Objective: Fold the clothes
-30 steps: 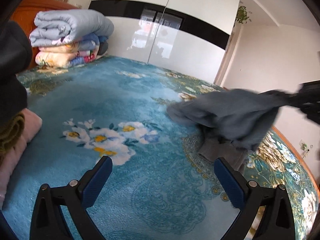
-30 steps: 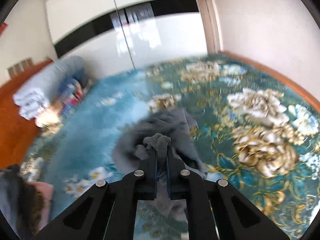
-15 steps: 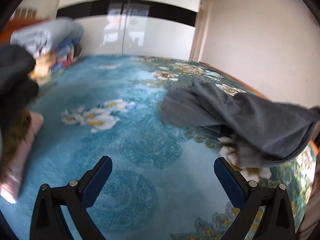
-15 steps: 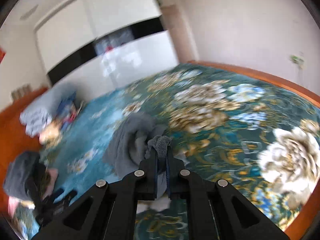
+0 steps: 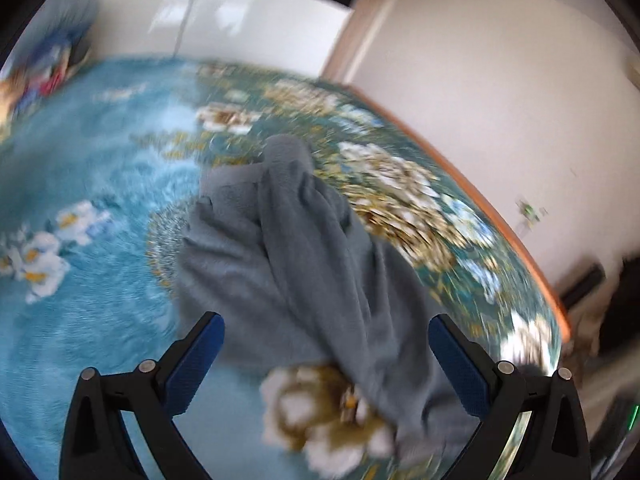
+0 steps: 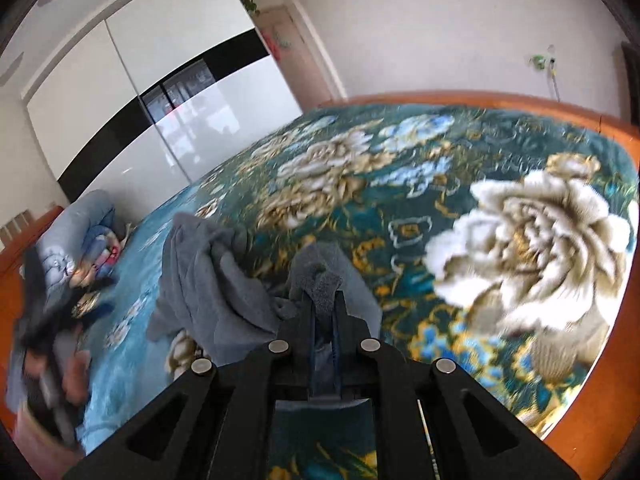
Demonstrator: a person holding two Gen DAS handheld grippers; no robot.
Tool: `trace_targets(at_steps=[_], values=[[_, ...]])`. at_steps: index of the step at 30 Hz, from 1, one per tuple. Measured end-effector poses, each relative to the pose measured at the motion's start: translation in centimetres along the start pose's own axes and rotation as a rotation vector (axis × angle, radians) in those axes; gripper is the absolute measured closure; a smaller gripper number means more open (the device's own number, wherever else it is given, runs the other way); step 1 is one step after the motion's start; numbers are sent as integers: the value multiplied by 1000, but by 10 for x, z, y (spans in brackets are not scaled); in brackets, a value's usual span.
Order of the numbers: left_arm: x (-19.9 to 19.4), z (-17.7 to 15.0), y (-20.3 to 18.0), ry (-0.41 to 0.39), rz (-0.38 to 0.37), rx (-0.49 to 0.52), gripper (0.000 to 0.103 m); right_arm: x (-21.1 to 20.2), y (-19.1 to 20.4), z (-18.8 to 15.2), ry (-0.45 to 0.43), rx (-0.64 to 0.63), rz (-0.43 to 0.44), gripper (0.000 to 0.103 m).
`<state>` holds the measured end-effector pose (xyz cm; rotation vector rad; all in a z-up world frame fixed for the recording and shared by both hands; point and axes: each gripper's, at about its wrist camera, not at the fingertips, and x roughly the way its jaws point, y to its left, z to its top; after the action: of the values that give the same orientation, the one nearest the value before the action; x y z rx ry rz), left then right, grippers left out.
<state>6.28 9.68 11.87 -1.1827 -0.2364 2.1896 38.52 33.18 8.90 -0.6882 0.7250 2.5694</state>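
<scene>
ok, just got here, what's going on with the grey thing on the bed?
A person is working with two handheld grippers to fold clothes. The right gripper is shut on a bunched edge of the grey garment, which trails crumpled across the floral bedspread. The left gripper is open and empty, aimed at the garment but not touching it. No fold has been made yet. A pile of other clothes sits blurred at the left edge of the bed.

Floral bedspread (image 6: 460, 184), glossy wardrobe (image 6: 132, 92), perhaps quilts (image 6: 76, 236)
</scene>
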Motion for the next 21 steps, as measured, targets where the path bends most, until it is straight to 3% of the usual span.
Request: trace_targets(at_steps=[5, 7, 10, 13, 15, 16, 18, 21], values=[[59, 44, 18, 56, 81, -122, 1, 12, 6, -3, 34, -17, 23, 96], [71, 54, 26, 54, 61, -177, 4, 16, 6, -1, 43, -15, 25, 96], [84, 68, 34, 40, -2, -253, 17, 19, 7, 2, 55, -22, 14, 96], [91, 77, 31, 48, -64, -293, 38, 19, 8, 2, 70, -31, -5, 96], [98, 83, 24, 77, -74, -286, 63, 17, 10, 1, 77, -37, -19, 96], [102, 84, 20, 95, -67, -272, 68, 16, 12, 0, 80, -34, -22, 96], [106, 83, 14, 134, -46, -244, 95, 14, 15, 0, 87, -23, -17, 96], [93, 77, 16, 108, -54, -240, 98, 7, 22, 1, 88, -28, -10, 96]])
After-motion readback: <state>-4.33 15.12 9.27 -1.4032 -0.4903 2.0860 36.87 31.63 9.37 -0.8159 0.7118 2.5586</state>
